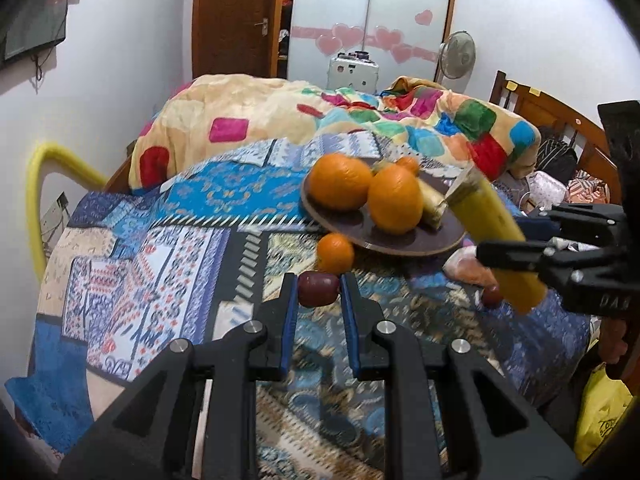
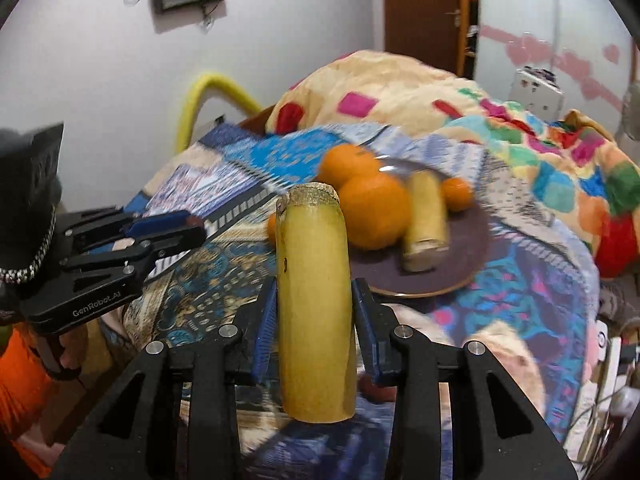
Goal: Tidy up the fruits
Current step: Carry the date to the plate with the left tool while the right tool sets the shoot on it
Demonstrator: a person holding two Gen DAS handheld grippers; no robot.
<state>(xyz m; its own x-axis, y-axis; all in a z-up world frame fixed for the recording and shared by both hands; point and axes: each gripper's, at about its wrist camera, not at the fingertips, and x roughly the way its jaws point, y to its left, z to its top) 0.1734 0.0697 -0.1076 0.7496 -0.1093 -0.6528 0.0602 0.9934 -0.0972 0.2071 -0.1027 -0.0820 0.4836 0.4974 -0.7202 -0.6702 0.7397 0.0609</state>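
While your left gripper (image 1: 319, 294) sits low over the cloth (image 1: 160, 240), its jaws stand either side of a dark red fruit (image 1: 318, 289); the blue pads look pressed to it, so you appear to be pinching it, though the far side of the contact is hidden. Just beyond it a small orange (image 1: 335, 252) lies loose on the cloth, beside the plate's near edge.

On the plate (image 1: 384, 242) you already have two large oranges (image 1: 340, 181), a small one at the back (image 1: 408, 163) and a yellow cut stalk (image 1: 432, 204) lying flat. I judge the task roughly half done.

Further right, your right gripper (image 2: 314, 308) clamps a second yellow stalk (image 2: 314, 300) mid-length and carries it in the air, near the plate's right rim, not yet set down. Beneath it a second dark red fruit (image 1: 491, 295) and a pale orange item (image 1: 468, 266) rest on the cloth; blur leaves the latter unidentified.

Remaining, by my reading: the held stalk, the pinched fruit, the loose orange and the pieces at right.

Surface: a soft patterned cloth over a bed, uneven; round fruit may roll. Behind it lies a patchwork blanket (image 1: 320, 120). Room: white walls, a wooden door (image 1: 236, 16), a wardrobe with pink hearts (image 1: 372, 36), a fan (image 1: 458, 55) and a wooden headboard (image 1: 556, 112).
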